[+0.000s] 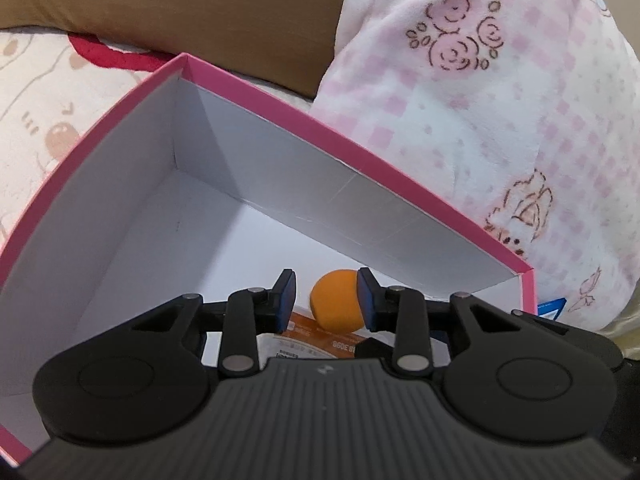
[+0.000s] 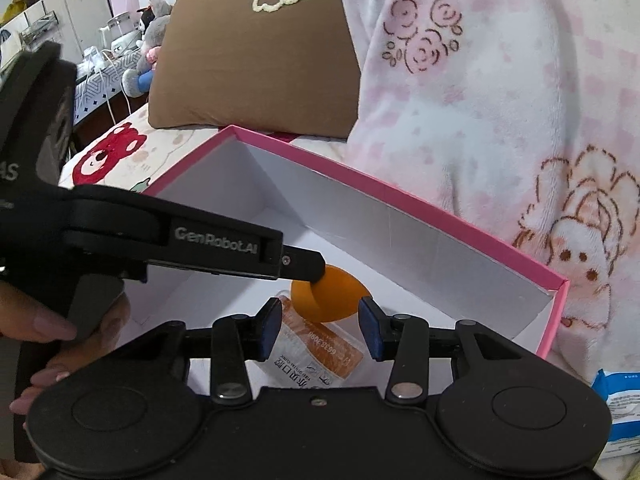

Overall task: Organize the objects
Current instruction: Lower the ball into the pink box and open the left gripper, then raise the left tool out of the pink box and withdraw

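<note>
On a bed with a cartoon-print sheet (image 2: 120, 148) sits a pink-rimmed box (image 2: 400, 190). Inside it, the left gripper (image 1: 326, 300) is closed on an orange ball (image 1: 336, 300) above an orange-and-white packet (image 2: 316, 350). The right gripper (image 2: 320, 330) hovers just before the ball, jaws parted and holding nothing.

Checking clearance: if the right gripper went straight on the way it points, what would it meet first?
Probably the orange ball, or the packet under it, inside the pink box; depth is unclear.
</note>
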A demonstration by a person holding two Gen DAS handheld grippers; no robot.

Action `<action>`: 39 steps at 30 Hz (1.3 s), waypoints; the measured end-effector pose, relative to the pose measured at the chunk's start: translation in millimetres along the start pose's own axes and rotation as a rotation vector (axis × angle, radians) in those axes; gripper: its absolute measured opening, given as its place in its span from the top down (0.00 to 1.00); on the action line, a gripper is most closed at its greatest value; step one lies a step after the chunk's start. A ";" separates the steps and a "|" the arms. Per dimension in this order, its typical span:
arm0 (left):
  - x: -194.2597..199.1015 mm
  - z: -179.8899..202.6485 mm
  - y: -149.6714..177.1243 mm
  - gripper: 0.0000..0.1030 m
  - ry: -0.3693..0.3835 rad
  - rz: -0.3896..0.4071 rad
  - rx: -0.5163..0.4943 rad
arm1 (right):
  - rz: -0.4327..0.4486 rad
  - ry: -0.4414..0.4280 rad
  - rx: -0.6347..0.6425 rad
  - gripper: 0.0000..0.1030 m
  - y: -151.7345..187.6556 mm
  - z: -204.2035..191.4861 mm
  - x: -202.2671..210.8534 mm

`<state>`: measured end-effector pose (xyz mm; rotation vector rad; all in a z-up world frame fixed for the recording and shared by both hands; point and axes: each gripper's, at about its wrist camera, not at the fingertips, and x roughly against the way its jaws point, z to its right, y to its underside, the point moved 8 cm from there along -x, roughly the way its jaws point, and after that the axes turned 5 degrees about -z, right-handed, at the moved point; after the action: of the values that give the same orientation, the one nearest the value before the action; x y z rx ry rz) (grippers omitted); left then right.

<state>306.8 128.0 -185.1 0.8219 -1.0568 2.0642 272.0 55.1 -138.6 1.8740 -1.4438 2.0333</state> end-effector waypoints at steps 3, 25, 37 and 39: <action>0.4 -3.7 0.4 0.65 0.002 0.003 0.039 | -0.008 0.019 -0.001 0.54 1.8 -1.7 -0.1; 1.1 -2.2 12.0 0.57 -0.074 -0.049 0.008 | -0.008 0.079 -0.024 0.53 11.2 -0.6 15.7; 88.1 1.2 16.7 0.20 -0.095 -0.041 -0.037 | 0.036 0.076 -0.034 0.48 18.0 -31.3 70.8; 104.8 6.8 17.2 0.18 -0.106 -0.035 -0.058 | 0.038 0.075 -0.024 0.47 19.2 -38.6 81.0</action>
<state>234.2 143.2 -108.8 0.9224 -1.1452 1.9701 208.8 24.1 -79.9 1.7549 -1.4903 2.0686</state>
